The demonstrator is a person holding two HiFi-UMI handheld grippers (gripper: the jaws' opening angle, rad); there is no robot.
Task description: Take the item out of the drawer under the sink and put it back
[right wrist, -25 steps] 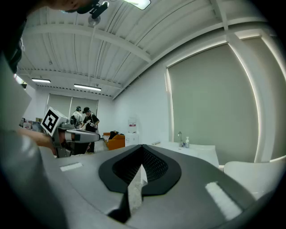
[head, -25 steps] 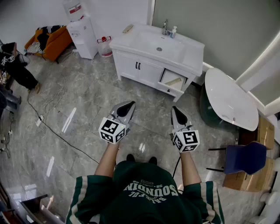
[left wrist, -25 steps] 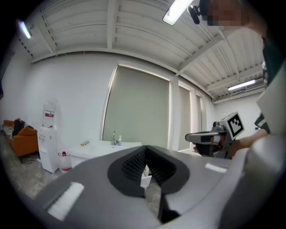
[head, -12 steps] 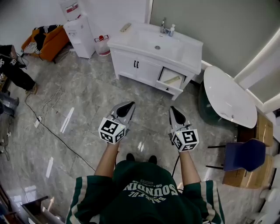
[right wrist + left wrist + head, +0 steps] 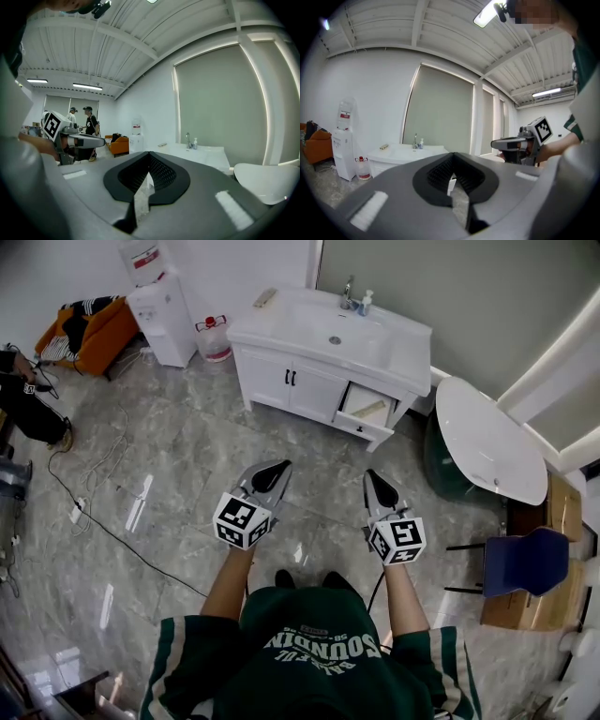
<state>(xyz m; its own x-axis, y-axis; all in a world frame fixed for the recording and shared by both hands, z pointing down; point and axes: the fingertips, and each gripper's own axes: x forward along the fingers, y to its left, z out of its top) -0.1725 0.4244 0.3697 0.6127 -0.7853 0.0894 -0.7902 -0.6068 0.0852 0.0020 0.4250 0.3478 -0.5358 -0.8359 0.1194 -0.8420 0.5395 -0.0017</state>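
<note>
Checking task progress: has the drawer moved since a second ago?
No. The drawer sticks equally far out of the sink cabinet, item inside.

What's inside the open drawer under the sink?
One pale, elongated item lies in the open drawer. The drawer's back is hidden under the countertop; the item is too small to identify.
</note>
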